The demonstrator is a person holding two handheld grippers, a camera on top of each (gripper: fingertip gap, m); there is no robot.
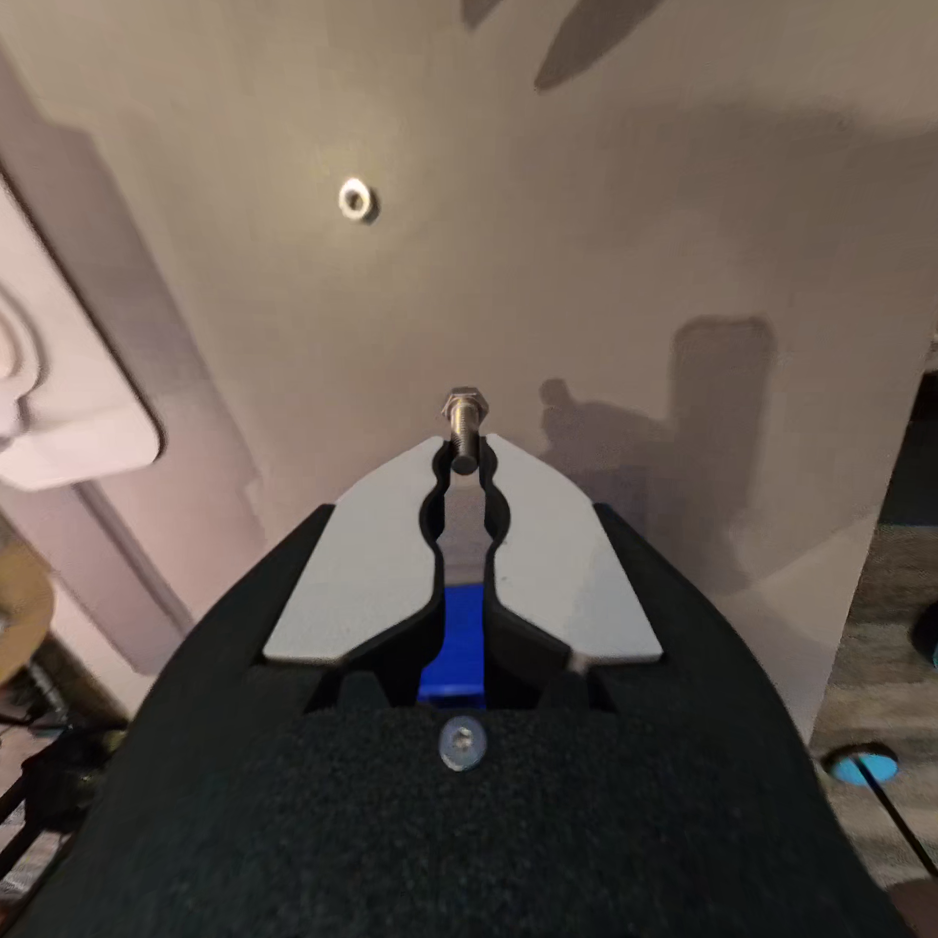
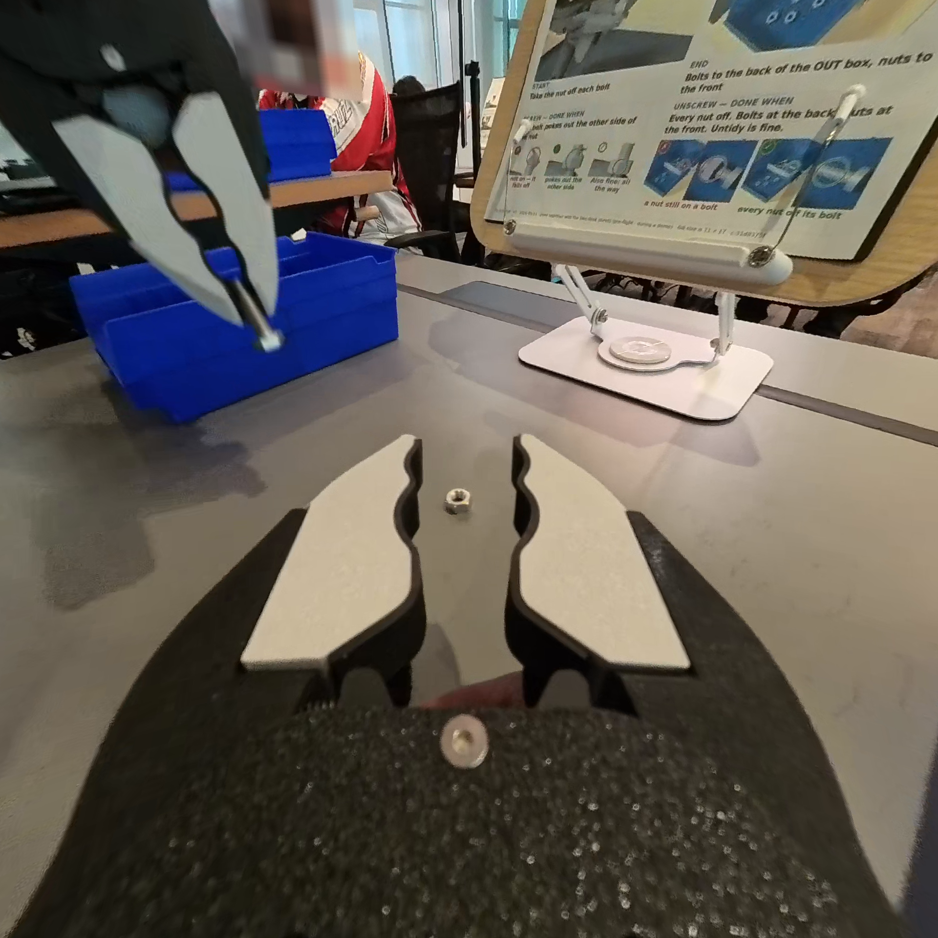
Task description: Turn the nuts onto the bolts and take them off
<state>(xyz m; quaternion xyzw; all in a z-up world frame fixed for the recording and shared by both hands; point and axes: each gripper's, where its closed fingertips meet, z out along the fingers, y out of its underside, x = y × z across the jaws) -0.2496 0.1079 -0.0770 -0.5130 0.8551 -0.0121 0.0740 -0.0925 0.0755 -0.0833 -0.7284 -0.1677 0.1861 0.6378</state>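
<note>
steel nut [image 2: 458,501] lies between the right gripper [image 2: 467,457] jaws, untouched.

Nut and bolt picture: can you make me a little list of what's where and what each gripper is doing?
left gripper: shut on the bolt, held by its threaded end, head pointing away
right gripper: open, low over the table
nut: loose, flat on the table, between the right fingers, untouched
bin: blue, on the table behind the bolt
stand: white, holds an instruction board

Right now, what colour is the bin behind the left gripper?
Bright blue bin; the right wrist view shows it best, behind the left gripper.
</note>
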